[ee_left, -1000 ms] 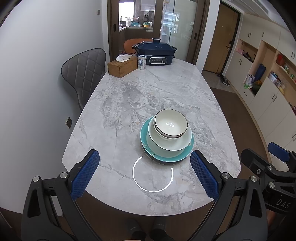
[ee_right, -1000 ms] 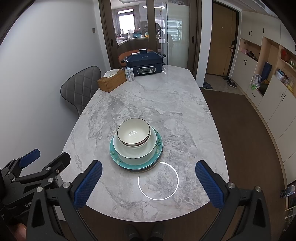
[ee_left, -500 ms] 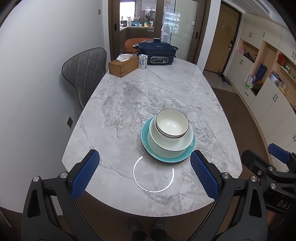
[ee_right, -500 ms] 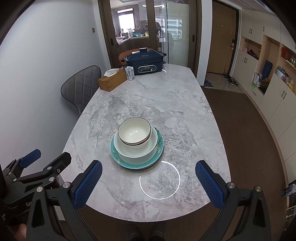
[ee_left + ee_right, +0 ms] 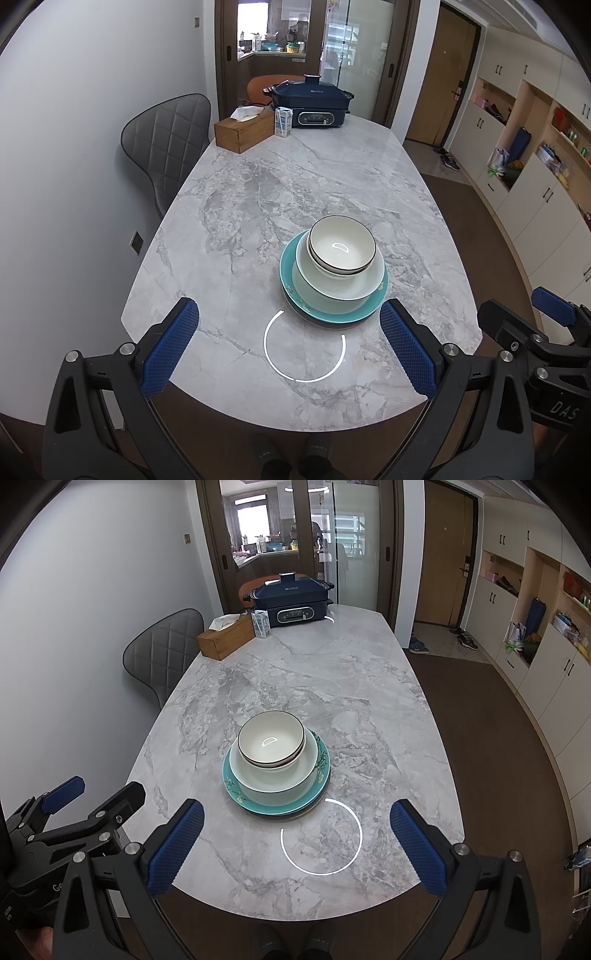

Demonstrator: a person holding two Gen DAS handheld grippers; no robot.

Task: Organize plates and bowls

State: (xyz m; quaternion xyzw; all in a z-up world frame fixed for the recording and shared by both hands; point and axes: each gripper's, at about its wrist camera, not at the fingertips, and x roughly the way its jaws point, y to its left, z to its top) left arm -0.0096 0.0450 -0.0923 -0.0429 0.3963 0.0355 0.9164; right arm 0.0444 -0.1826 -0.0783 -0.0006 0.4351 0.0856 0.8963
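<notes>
Stack: we see a small white dark-rimmed bowl [image 5: 341,248] nested in a wider pale bowl [image 5: 341,286], both on a round teal plate [image 5: 320,771], near the front of the grey marble surface [image 5: 295,184].
Left claw [image 5: 289,345]: we hold it released, hovering at the near edge, gripping nothing.
Right claw [image 5: 295,843]: likewise released, just short of the stack.
Far end: dark blue electric cooker [image 5: 308,105], wooden tissue box [image 5: 243,129], small carton [image 5: 283,122].

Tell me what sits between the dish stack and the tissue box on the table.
Nothing: in both wrist views only bare marble table runs from the dish stack to the tissue box.
</notes>
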